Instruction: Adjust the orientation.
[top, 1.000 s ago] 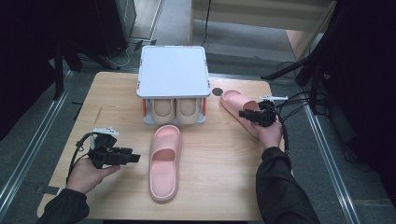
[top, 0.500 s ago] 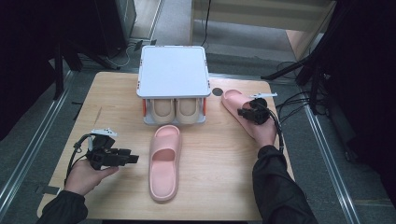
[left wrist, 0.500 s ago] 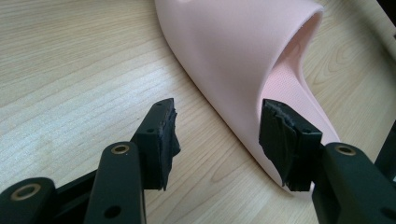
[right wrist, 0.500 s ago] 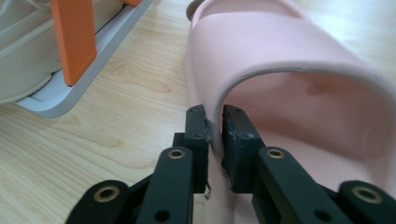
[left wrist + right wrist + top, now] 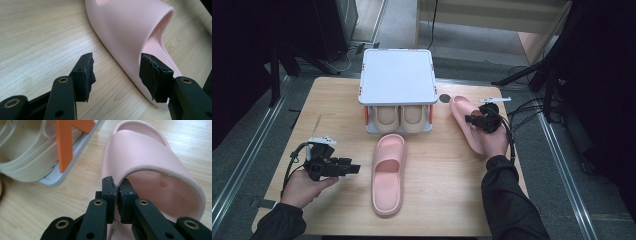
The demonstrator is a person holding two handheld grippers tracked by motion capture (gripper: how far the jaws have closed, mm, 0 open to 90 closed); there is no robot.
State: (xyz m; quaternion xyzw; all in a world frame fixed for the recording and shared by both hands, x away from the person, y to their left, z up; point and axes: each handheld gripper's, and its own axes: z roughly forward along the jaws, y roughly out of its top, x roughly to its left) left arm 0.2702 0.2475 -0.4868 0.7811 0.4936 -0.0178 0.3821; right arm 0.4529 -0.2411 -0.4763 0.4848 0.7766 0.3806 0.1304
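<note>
Two pink slippers lie on the wooden table (image 5: 332, 115). One pink slipper (image 5: 388, 172) lies lengthwise at the table's middle. My left gripper (image 5: 356, 169) points at it from the left and is open. In the left gripper view the left gripper (image 5: 116, 75) straddles that slipper's (image 5: 125, 30) near side edge, one pad on the wood side, one against the strap opening. The other pink slipper (image 5: 463, 119) lies at the right. My right gripper (image 5: 473, 120) is shut on the side of its strap, seen close as the gripper (image 5: 117, 187) pinching the slipper (image 5: 150, 152).
A white shoe rack (image 5: 397, 75) stands at the back middle with two beige slippers (image 5: 402, 117) on its lower shelf. Its orange bracket (image 5: 66, 142) and a beige slipper (image 5: 22, 150) are just left of the right gripper. A small dark disc (image 5: 443, 98) lies beside the rack.
My right hand has shifted slightly left and away on the right slipper. The left gripper has barely moved.
</note>
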